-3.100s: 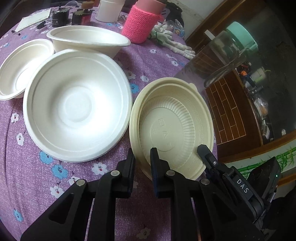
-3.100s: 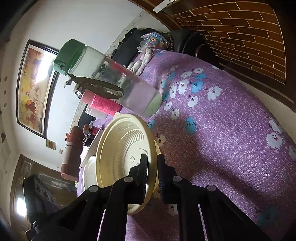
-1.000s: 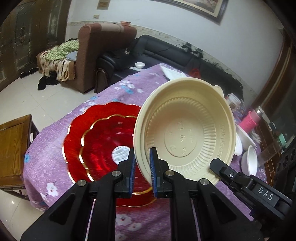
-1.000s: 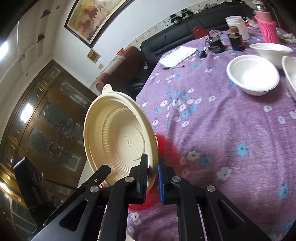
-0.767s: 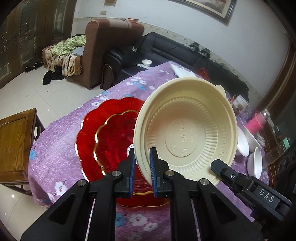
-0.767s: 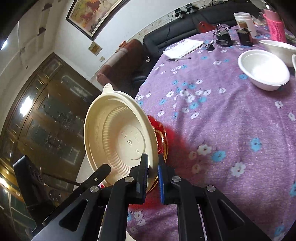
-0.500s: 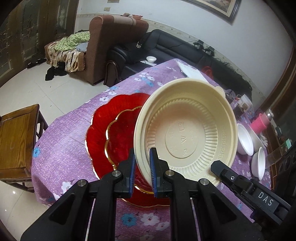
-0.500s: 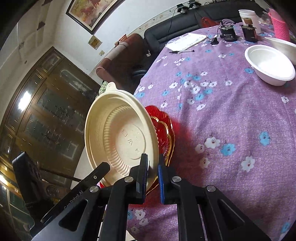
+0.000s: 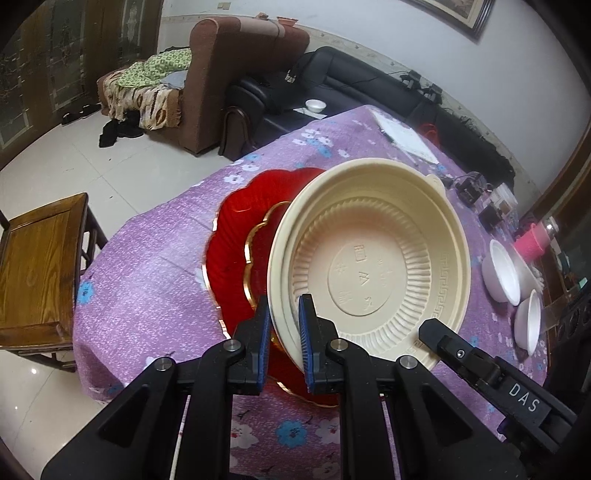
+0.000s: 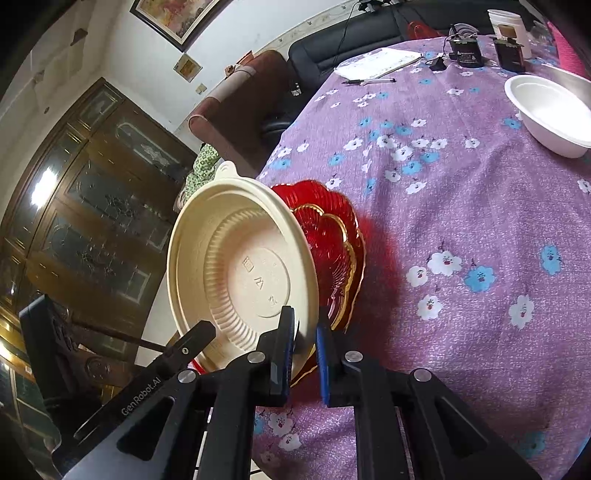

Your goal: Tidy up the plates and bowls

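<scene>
Both the left tongs (image 9: 283, 325) and right tongs (image 10: 304, 341) are clenched on the rim of one cream bowl (image 9: 373, 266), tilted above a red plate (image 9: 236, 251) at the centre-left edge of the purple-clothed surface (image 10: 461, 221). Bare cloth lies rightward; white bowls (image 9: 502, 271) sit far right.

This is a home's living room. A brown armchair (image 9: 221, 85) draped with blankets and a black sofa (image 9: 354, 85) stand on a tiled floor (image 9: 92, 166), with a framed painting (image 10: 173, 14) on the wall. A dark wooden cabinet (image 10: 92, 192) and a floral purple cloth (image 10: 461, 221) over the surface add to it.
</scene>
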`<action>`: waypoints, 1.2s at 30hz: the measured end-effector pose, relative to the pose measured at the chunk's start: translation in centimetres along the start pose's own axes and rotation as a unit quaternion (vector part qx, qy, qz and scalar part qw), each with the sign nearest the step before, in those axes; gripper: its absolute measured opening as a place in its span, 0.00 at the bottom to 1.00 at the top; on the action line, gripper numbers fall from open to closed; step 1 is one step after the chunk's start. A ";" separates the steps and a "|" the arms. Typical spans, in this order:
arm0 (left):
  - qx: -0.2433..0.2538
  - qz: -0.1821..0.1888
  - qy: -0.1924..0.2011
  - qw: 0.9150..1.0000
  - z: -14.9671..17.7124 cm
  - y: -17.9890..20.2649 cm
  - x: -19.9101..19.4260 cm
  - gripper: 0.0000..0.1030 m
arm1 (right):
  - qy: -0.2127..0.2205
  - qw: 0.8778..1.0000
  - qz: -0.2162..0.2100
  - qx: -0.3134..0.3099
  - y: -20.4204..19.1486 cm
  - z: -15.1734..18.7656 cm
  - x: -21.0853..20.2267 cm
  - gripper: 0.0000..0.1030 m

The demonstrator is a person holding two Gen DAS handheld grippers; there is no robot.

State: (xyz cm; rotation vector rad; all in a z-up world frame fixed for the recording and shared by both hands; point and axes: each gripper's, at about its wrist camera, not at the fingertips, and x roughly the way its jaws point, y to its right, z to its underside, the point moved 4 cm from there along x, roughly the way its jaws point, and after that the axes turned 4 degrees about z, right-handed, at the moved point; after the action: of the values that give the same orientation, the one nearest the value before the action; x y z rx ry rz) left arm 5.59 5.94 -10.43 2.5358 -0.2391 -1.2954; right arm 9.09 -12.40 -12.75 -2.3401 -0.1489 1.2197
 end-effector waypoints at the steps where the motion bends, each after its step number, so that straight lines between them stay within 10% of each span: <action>1: 0.000 -0.001 0.001 1.000 0.0 -0.1 0.0 0.12 | 0.000 1.000 0.002 -0.003 -0.1 0.1 0.2 0.11; 20: 0.009 -0.066 0.088 0.994 -1.7 -1.8 -3.7 0.25 | 0.097 0.993 0.063 -0.016 2.7 -1.6 -3.8 0.40; 24: 0.031 -0.050 0.089 0.994 -1.3 0.6 -3.7 0.44 | 0.099 0.993 0.065 0.018 5.4 -2.2 -4.6 0.41; 36: 0.162 0.025 0.015 0.986 3.0 14.5 -0.7 0.44 | 0.098 0.989 0.070 0.082 13.3 -1.9 -6.9 0.42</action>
State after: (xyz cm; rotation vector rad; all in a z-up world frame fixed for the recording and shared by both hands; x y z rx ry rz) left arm 2.45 -8.16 -6.89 2.7909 -0.5443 -1.2864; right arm 4.82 -26.84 -13.02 -2.3397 0.1776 1.0143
